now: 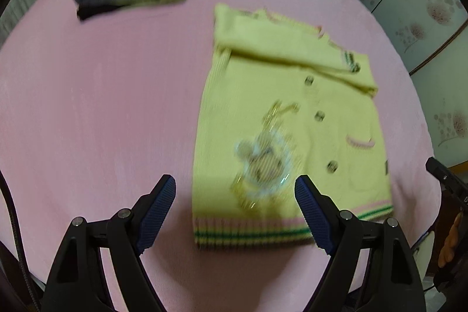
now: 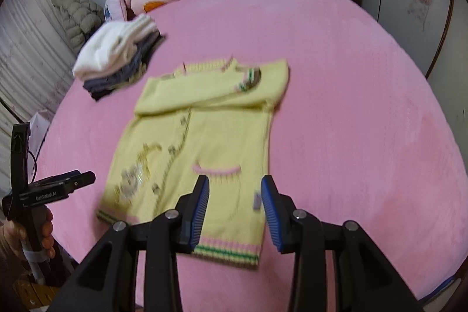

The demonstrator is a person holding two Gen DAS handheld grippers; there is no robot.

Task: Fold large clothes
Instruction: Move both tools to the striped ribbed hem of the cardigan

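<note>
I see both grippers, left gripper (image 1: pixel 235 192) and right gripper (image 2: pixel 235 192), open and empty; cardigan (image 2: pixel 204 142) lies lengthwise ahead, hem (image 2: pixel 228 250) nearest the right.

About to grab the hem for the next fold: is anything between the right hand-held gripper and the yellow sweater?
Nothing visible. The right hand-held gripper hangs open over the yellow sweater; its hem lies bare.

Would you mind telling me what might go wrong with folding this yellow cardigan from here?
1. The sleeves lie loosely folded across the chest of the yellow cardigan; lifting the striped hem too fast could spill them open.
2. Both the left hand-held gripper and right hand-held gripper are open above the hem; an uneven grab could skew the fold.
3. The buttons may bunch the crease.
</note>
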